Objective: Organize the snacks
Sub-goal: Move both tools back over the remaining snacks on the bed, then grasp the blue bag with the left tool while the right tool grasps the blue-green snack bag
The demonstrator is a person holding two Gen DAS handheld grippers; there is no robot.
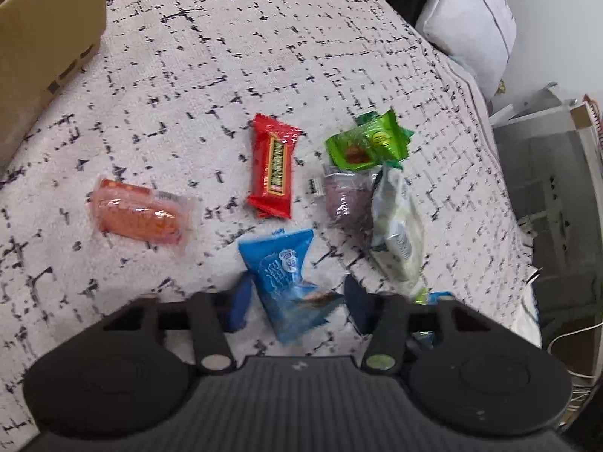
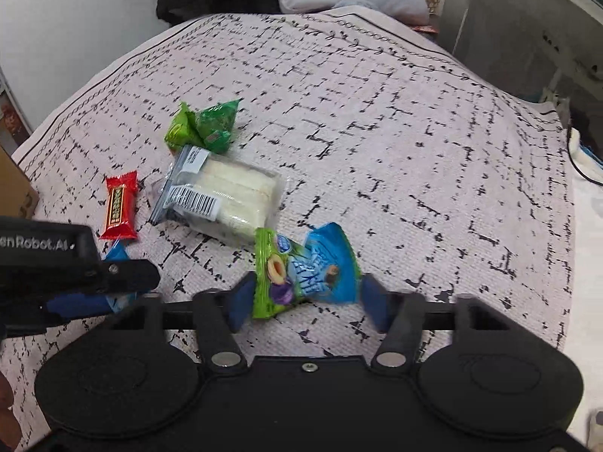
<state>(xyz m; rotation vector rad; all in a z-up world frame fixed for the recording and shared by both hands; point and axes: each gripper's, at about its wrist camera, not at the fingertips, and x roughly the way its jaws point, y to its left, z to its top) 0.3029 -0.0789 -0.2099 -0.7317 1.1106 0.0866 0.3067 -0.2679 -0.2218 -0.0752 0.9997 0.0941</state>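
Observation:
Snack packets lie on a patterned cloth. In the left wrist view my left gripper (image 1: 297,305) is open around a blue packet (image 1: 290,282). Beyond it lie a red bar (image 1: 273,167), an orange packet (image 1: 139,214), a green packet (image 1: 367,143), a purple packet (image 1: 346,197) and a clear sandwich pack (image 1: 397,226). In the right wrist view my right gripper (image 2: 307,303) is open around a green-and-blue packet (image 2: 305,271). The sandwich pack (image 2: 222,196), the red bar (image 2: 120,207) and green packets (image 2: 205,126) lie beyond. The left gripper (image 2: 90,290) shows at the left.
A cardboard box (image 1: 45,45) stands at the far left of the cloth; its corner shows in the right wrist view (image 2: 15,188). A white pillow (image 1: 471,26) lies past the far edge. Grey furniture (image 1: 546,173) and cables sit off the right edge.

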